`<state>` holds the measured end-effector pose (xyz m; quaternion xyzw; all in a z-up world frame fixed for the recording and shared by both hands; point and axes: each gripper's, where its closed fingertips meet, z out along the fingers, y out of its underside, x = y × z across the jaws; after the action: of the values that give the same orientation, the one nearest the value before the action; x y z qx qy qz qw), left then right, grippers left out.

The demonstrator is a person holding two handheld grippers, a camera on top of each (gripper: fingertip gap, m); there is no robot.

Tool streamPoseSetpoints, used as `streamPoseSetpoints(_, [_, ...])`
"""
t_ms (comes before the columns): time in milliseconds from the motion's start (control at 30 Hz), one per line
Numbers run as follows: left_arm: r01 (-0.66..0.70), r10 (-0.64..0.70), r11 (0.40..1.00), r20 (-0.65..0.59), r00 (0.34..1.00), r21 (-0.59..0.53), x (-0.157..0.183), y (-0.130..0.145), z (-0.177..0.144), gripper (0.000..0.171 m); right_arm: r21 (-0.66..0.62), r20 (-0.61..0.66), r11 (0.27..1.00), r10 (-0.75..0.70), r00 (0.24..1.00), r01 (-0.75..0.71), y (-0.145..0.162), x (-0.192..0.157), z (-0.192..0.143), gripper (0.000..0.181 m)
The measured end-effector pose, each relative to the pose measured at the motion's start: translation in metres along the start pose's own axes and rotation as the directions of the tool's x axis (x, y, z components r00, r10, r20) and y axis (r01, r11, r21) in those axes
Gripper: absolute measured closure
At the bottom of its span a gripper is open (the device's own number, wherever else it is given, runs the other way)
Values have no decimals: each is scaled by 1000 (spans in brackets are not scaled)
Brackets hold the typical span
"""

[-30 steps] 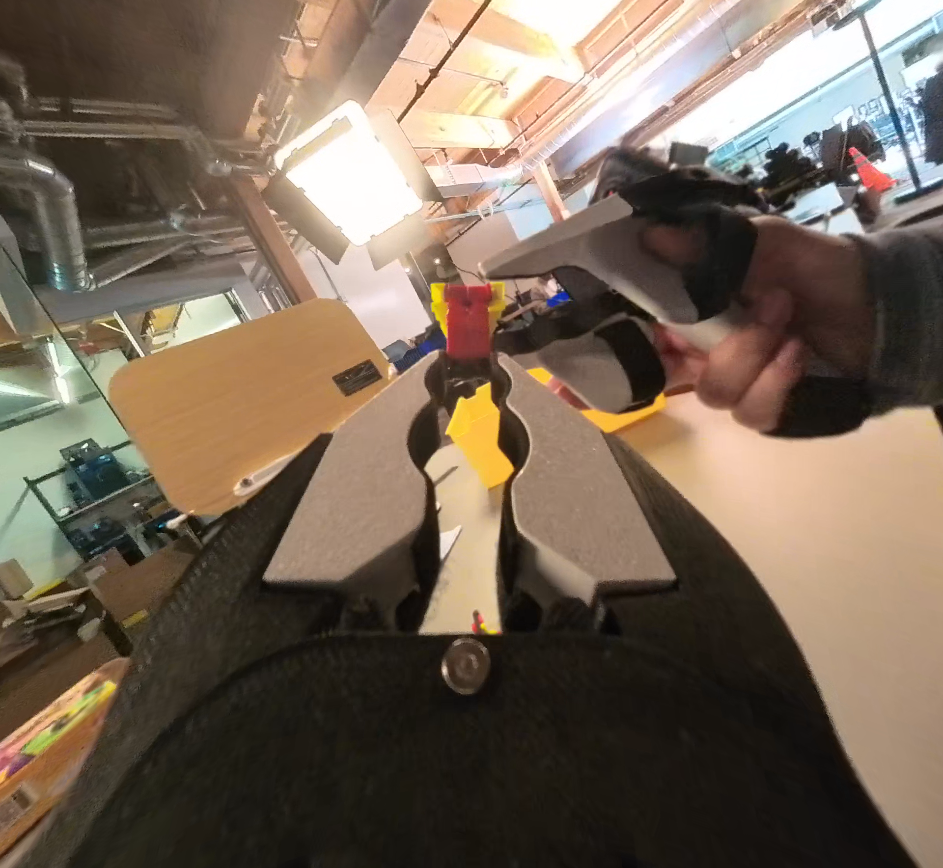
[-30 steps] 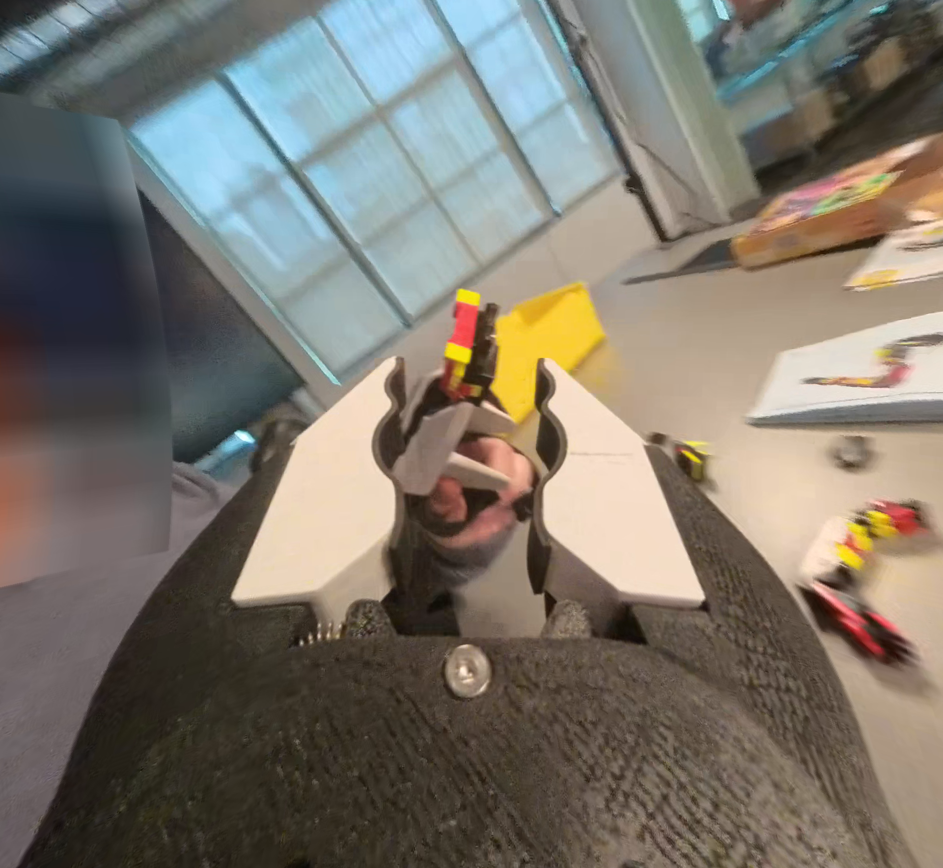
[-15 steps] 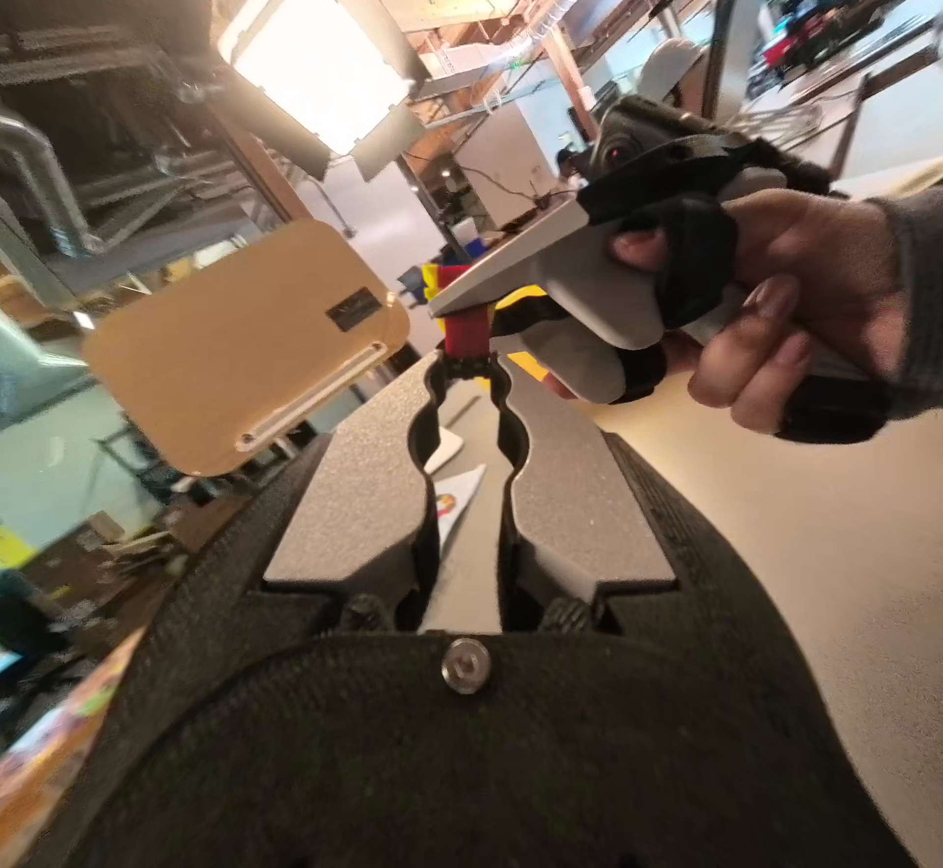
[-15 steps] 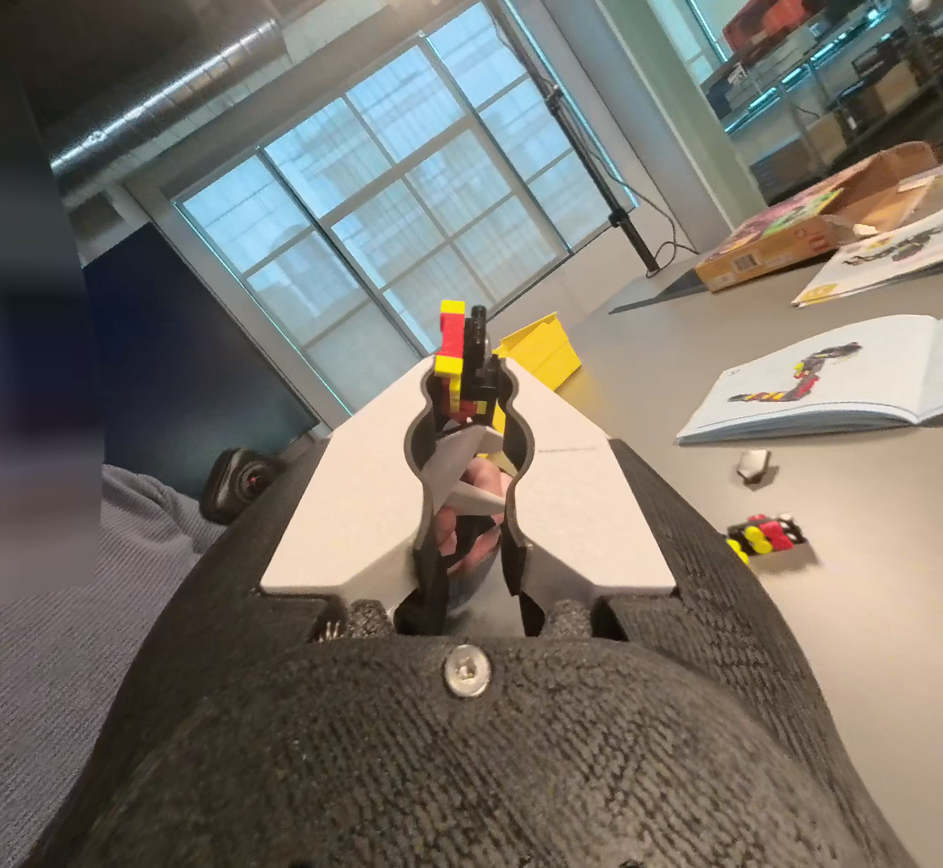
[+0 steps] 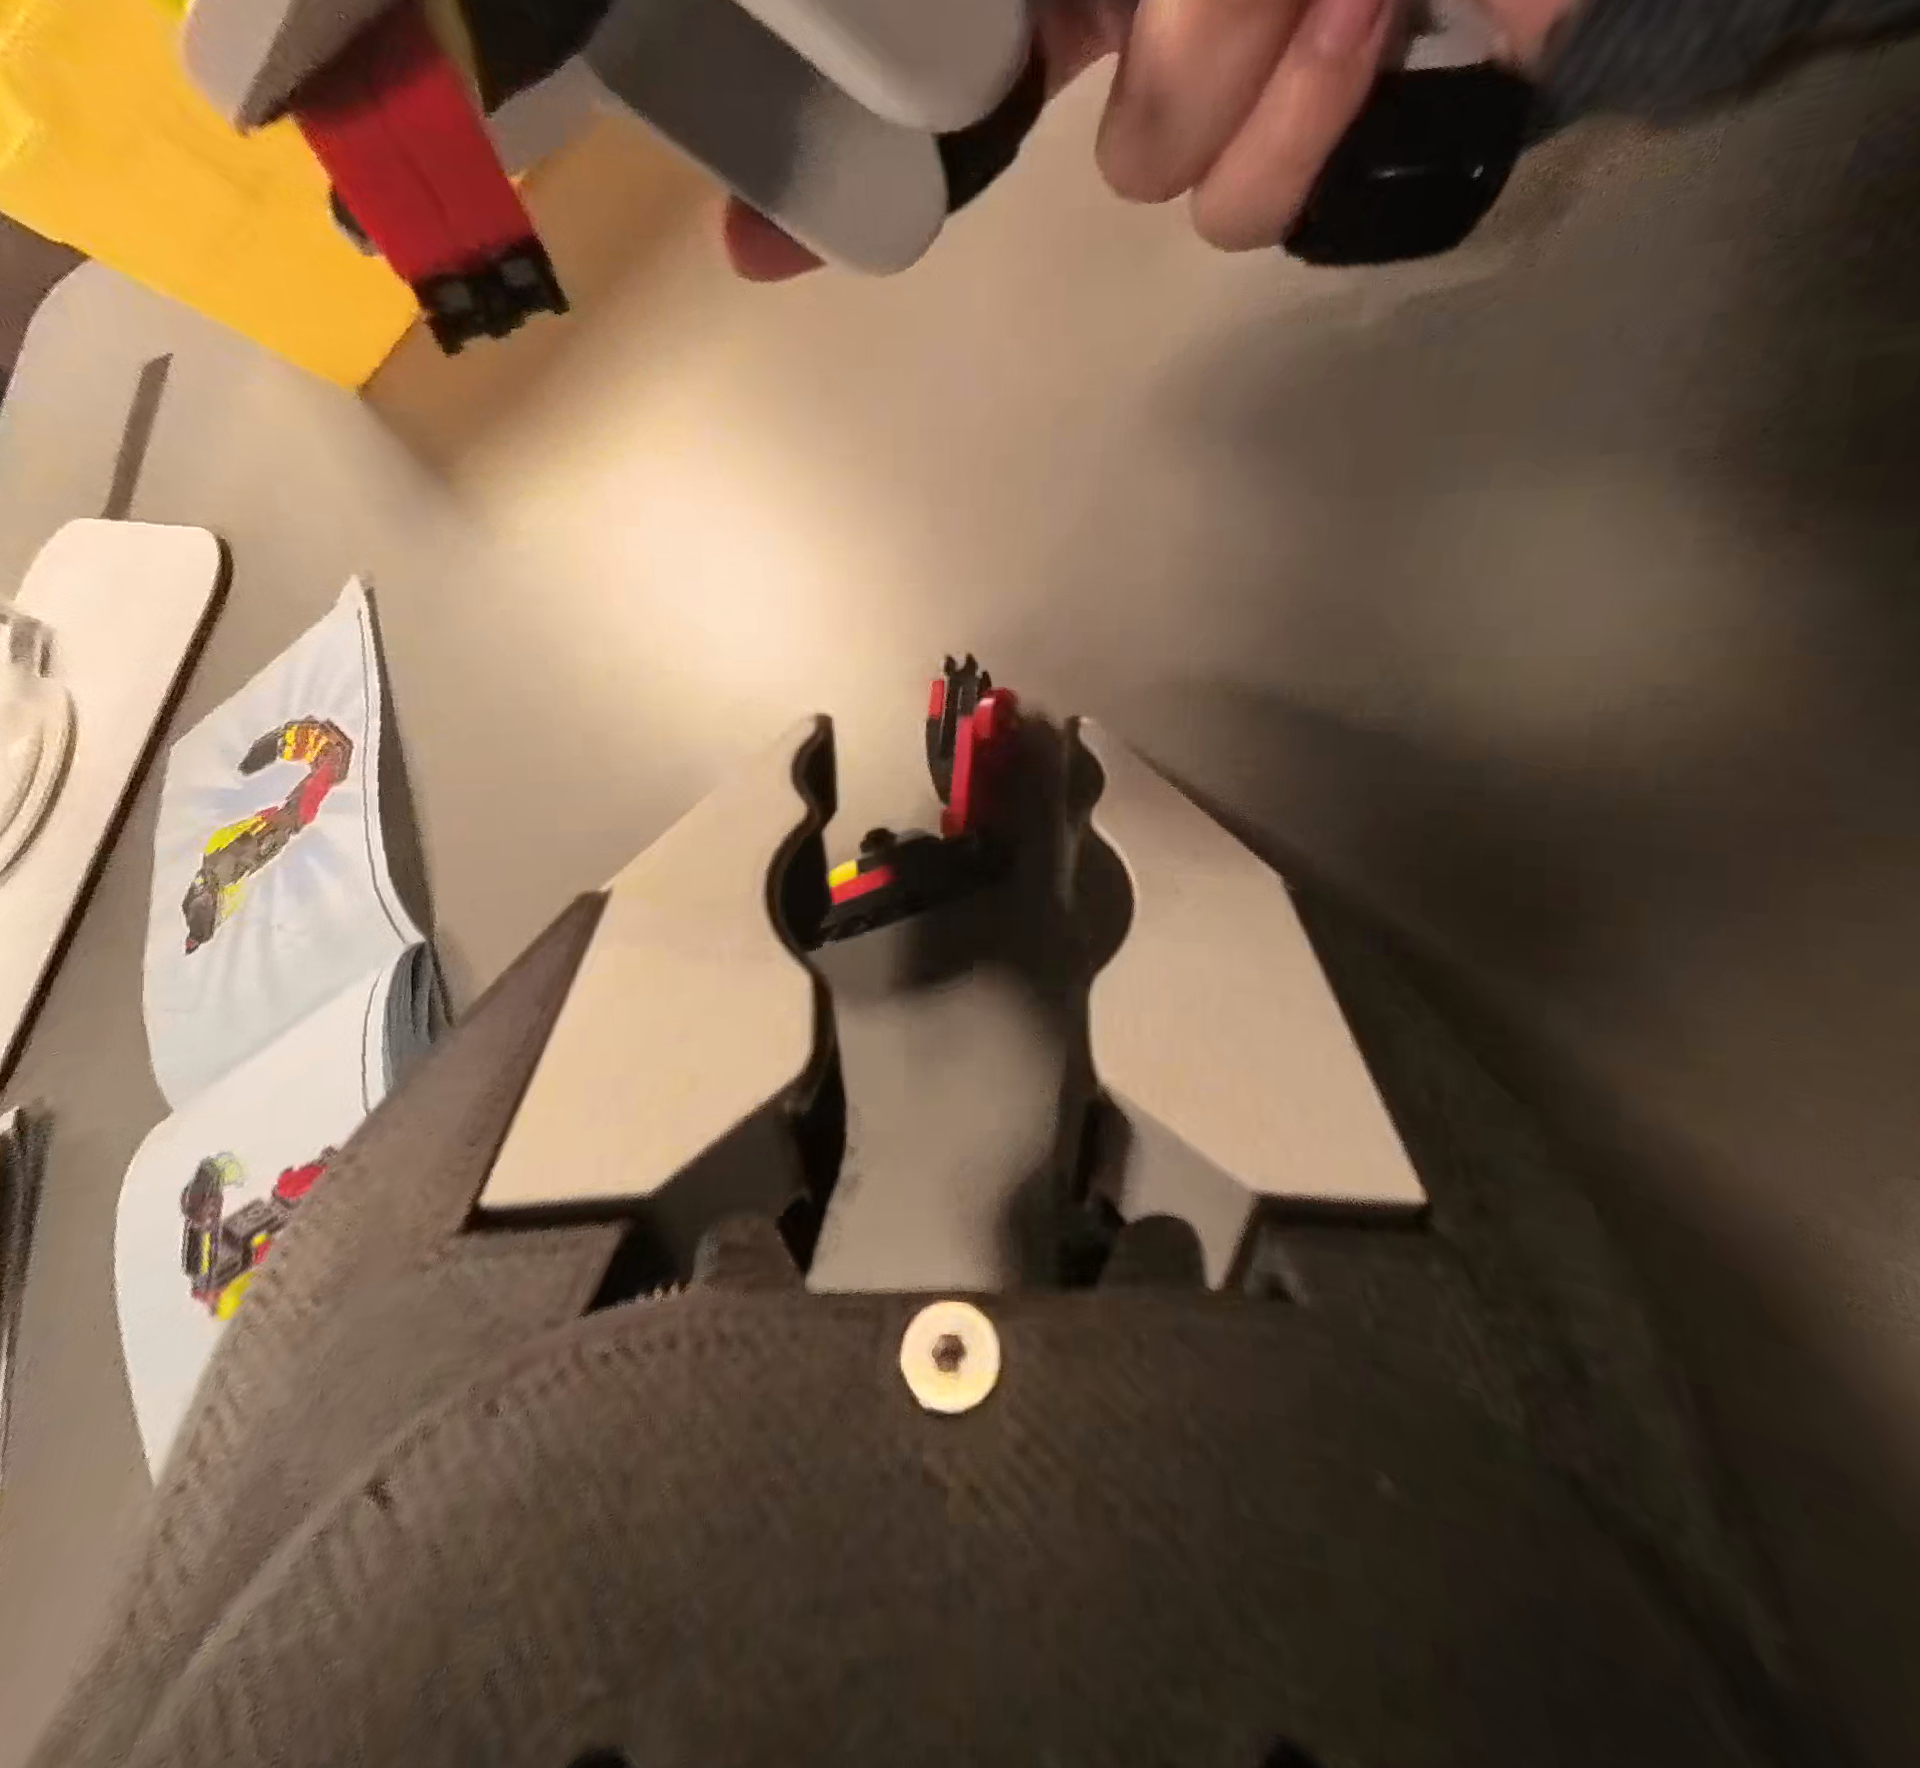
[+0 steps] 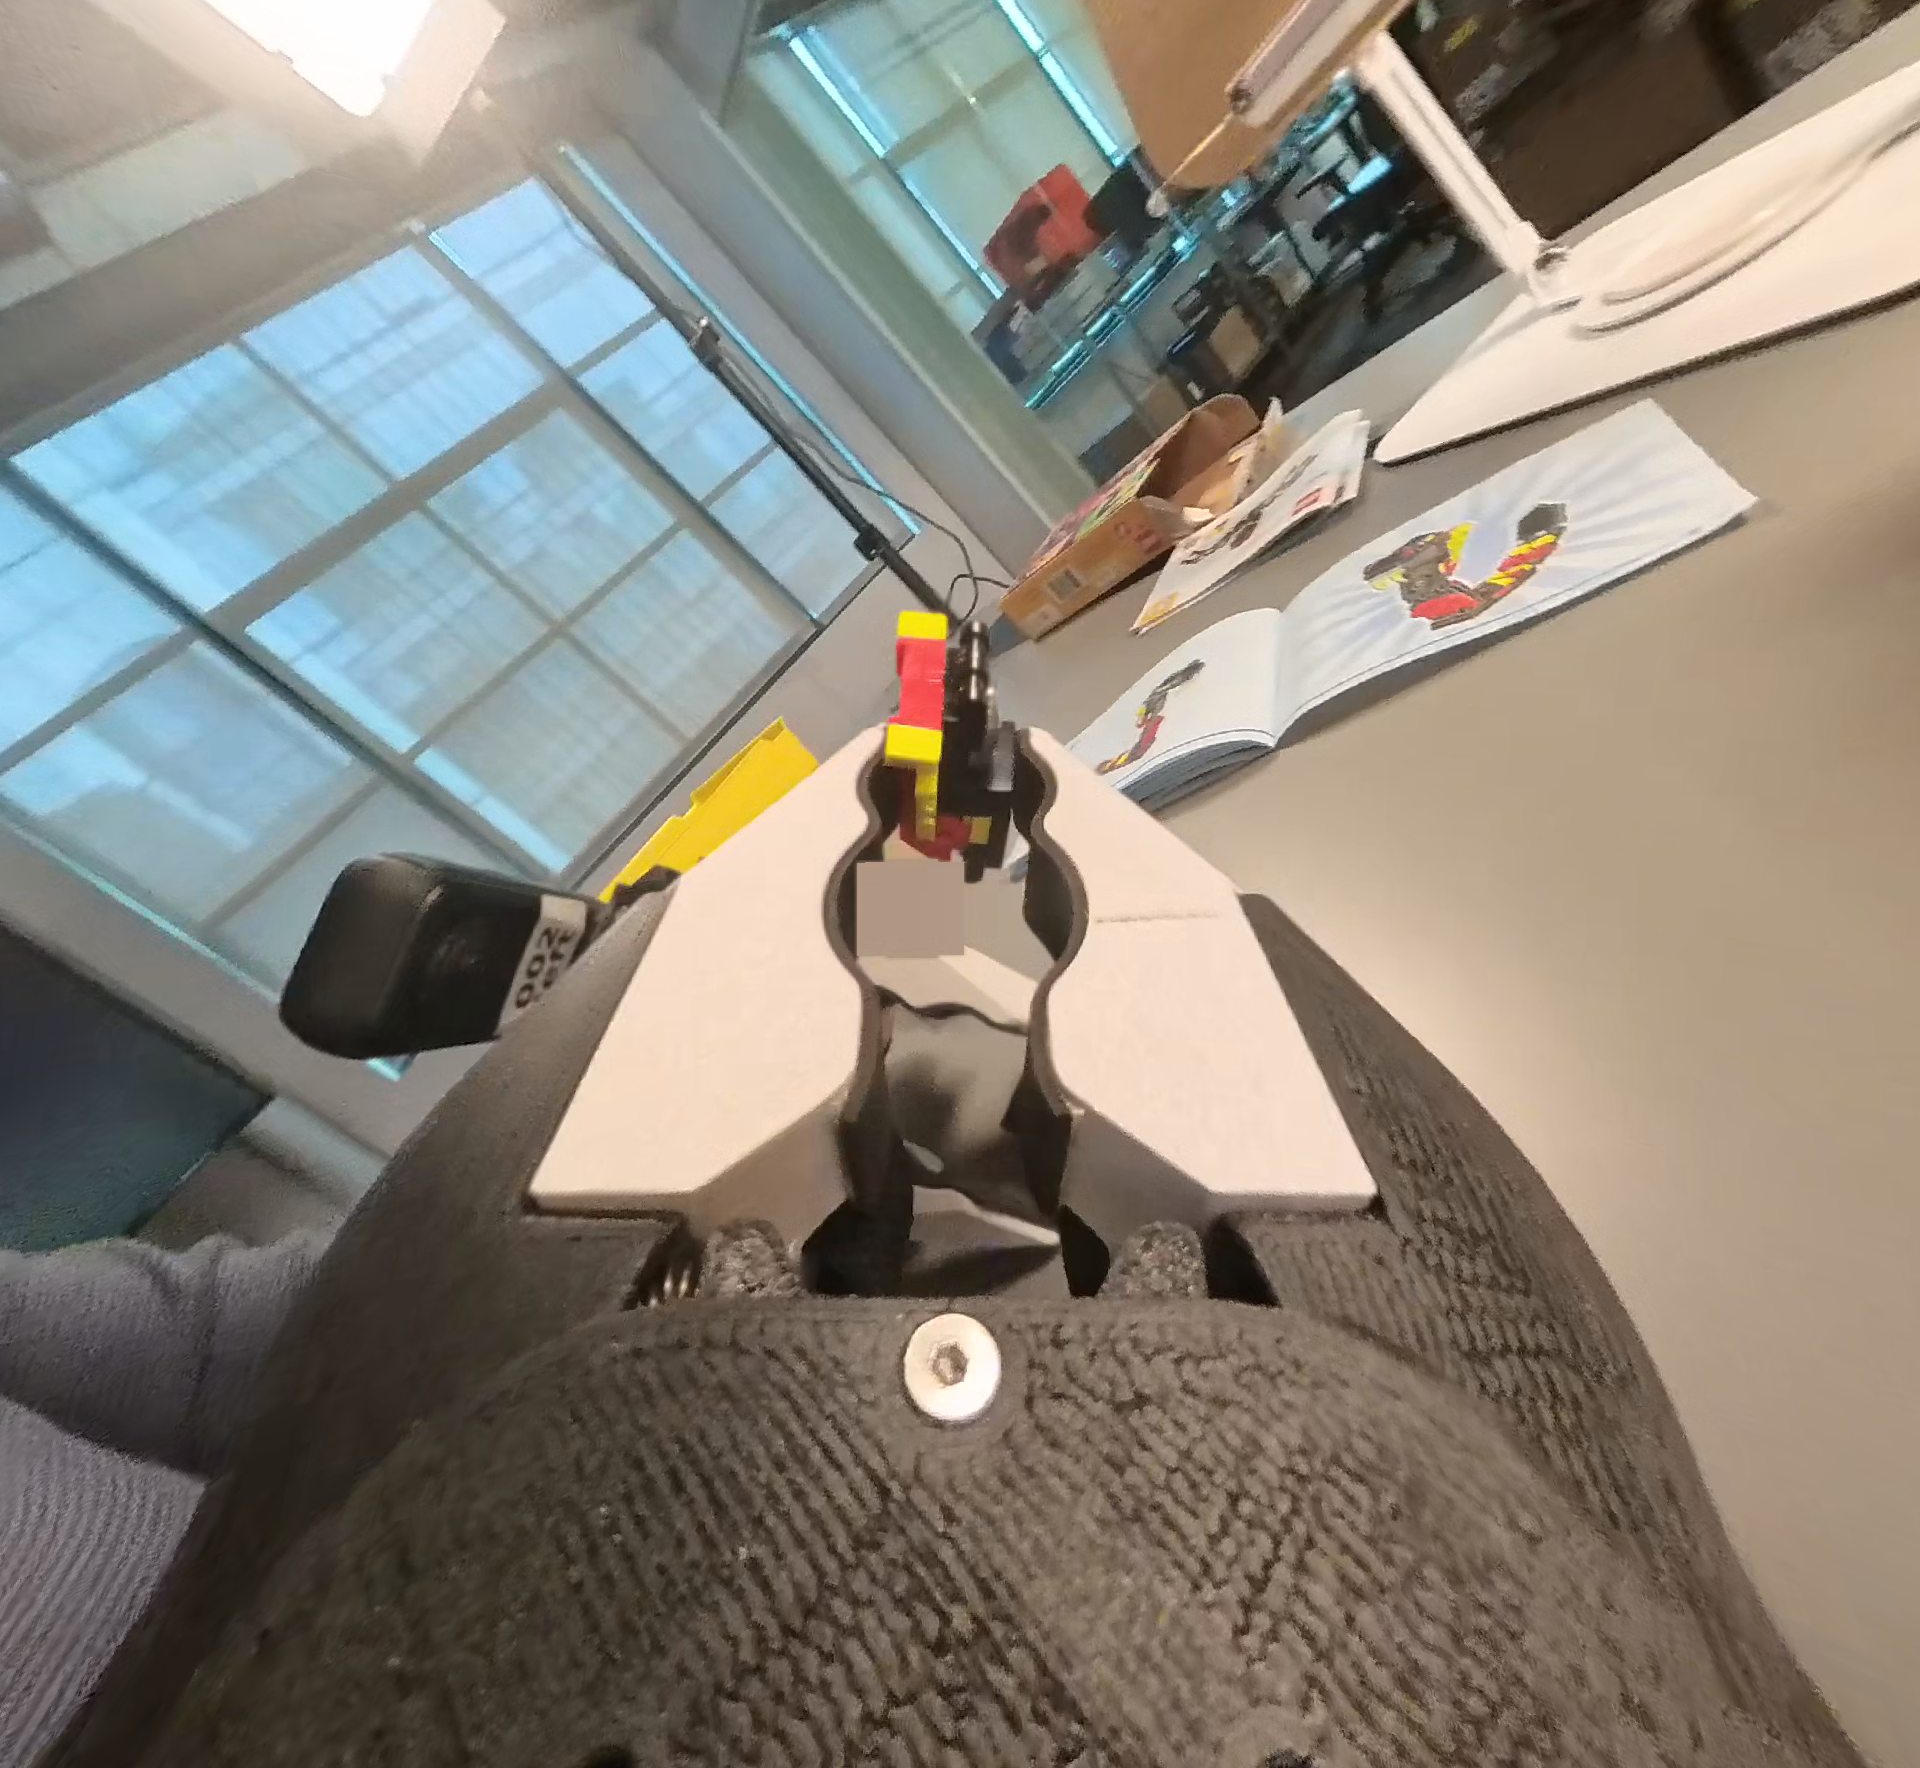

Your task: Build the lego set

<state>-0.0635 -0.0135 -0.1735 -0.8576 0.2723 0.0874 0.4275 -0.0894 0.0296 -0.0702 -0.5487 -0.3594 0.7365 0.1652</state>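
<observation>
- Right tool [image 6: 951, 762]: closed on a red, yellow and black brick assembly [image 6: 940, 721], which is pinched at its lower end between the fingertips.
- The assembly's long axis runs on beyond the tips in line with the fingers; its yellow-capped end points away from the tool toward the windows.
- In the left wrist view the same assembly [image 5: 431, 160] shows below the right tool [image 5: 312, 35], long axis slanting down to the right, black end lowest. It hangs clear of the desk [image 5: 1351, 575].
- A hand [image 5: 1278, 45] grips the right tool's handle.
- Left tool [image 5: 948, 752]: fingers spread, gripping nothing.
- A smaller red and black brick piece [image 5: 940, 825] lies on the desk in the gap between the left tool's fingers. Its red part stands upward and its black part lies low to the left. Contact with the fingers cannot be judged through blur.
- An open instruction booklet [image 6: 1403, 606] lies flat on the desk, left of the left tool.
- A yellow bin [image 5: 156, 160] sits behind the held assembly.
- A cardboard box [image 6: 1122, 523] lies beyond the booklet.
</observation>
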Motion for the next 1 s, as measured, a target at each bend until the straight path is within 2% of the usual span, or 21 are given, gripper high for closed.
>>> streamPoseSetpoints(167, [-4,-1,996,-57,998,-85,1,7,1,156,42,-66,998,50,997,-47,1,11,-2,162])
streamPoseSetpoints(267, [-61,55,990,-47,997,-125,1,9,-2,158,73,-86,991,117,989,-111,2,18,-1,162])
streamPoseSetpoints(333, [-145,160,981,110,981,-131,-18,11,-1,159,108,-100,983,157,983,-146,3,20,1,162])
streamPoseSetpoints(367, [-213,239,968,233,943,-133,-33,10,-3,159,135,-108,978,174,979,-159,3,21,3,162])
streamPoseSetpoints(400, [-282,318,948,371,872,-147,-50,6,-8,159,168,-115,971,193,975,-172,3,22,5,162])
streamPoseSetpoints(467, [-411,453,886,593,666,-215,-75,-5,-24,159,231,-124,951,237,963,-205,3,24,9,162])
streamPoseSetpoints(533, [-492,554,814,668,496,-309,-84,-13,-33,159,287,-129,928,285,950,-239,5,26,13,162])
streamPoseSetpoints(567, [-524,589,783,671,451,-335,-84,-15,-31,160,311,-138,918,300,944,-246,7,27,15,162])
streamPoseSetpoints(700, [-565,669,718,629,397,-407,-79,-5,-16,160,409,-202,894,284,937,-183,5,30,15,163])
streamPoseSetpoints(800, [-577,653,718,662,366,-389,-78,-12,-21,160,415,-239,895,279,930,-162,7,32,16,163])
streamPoseSetpoints(867, [-589,648,711,684,335,-385,-79,-17,-26,160,395,-225,896,309,924,-204,11,34,19,162])
streamPoseSetpoints(1000, [-606,633,709,706,319,-362,-79,-21,-30,160,389,-171,876,371,913,-284,13,35,20,162])
